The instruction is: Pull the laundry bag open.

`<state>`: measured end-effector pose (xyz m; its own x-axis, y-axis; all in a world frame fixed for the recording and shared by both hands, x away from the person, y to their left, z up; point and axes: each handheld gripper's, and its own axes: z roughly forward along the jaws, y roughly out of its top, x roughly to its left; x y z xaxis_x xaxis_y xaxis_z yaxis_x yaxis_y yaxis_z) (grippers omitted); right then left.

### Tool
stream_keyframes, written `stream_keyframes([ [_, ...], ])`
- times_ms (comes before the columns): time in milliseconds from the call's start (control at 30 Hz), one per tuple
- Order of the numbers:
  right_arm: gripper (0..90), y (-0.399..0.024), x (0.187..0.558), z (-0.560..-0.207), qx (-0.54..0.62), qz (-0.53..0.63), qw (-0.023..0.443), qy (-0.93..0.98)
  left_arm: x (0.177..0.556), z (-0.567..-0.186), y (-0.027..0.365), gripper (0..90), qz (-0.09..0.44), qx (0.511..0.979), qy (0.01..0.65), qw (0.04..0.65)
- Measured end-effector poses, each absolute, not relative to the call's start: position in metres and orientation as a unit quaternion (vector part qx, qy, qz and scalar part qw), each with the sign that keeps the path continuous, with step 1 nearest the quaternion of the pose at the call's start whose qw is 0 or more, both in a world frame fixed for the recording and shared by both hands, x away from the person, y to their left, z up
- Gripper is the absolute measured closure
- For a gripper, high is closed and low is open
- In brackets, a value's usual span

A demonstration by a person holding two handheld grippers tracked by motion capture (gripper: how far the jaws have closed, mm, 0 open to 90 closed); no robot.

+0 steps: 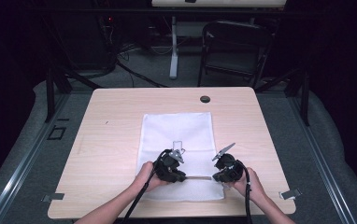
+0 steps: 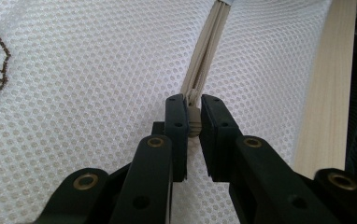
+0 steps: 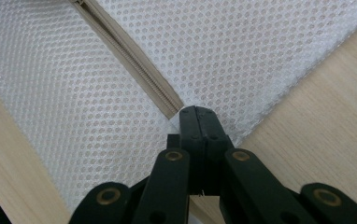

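Left gripper (image 2: pixel 193 122) pinches zipper pull (image 2: pixel 194 119); right gripper (image 3: pixel 197 122) seemingly clamps mesh bag (image 3: pixel 242 60).

White mesh bag (image 1: pixel 176 140) with beige zipper (image 3: pixel 134 60)

The bag is laid flat on the worktop (image 1: pixel 111 121). The zipper is run along its near edge, with the slider (image 2: pixel 193 119) positioned at one end.

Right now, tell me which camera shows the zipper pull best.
The left gripper view: the beige zipper pull sits close up between the left gripper jaws. The right gripper view shows the zipper's closed end, no pull. The high view shows a thin zipper line between the grippers.
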<state>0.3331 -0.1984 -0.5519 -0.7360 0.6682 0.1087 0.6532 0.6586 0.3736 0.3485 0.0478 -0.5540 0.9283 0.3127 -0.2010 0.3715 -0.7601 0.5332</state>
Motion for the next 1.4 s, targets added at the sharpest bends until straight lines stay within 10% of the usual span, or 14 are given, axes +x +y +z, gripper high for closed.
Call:
stream_keyframes([
  [1400, 90.0, -0.198, 0.333, -0.552, 0.362, 0.196, 0.020, 0.911, 0.346, -0.547, 0.076, 81.5, -0.048, 0.932, 0.193, 0.302],
])
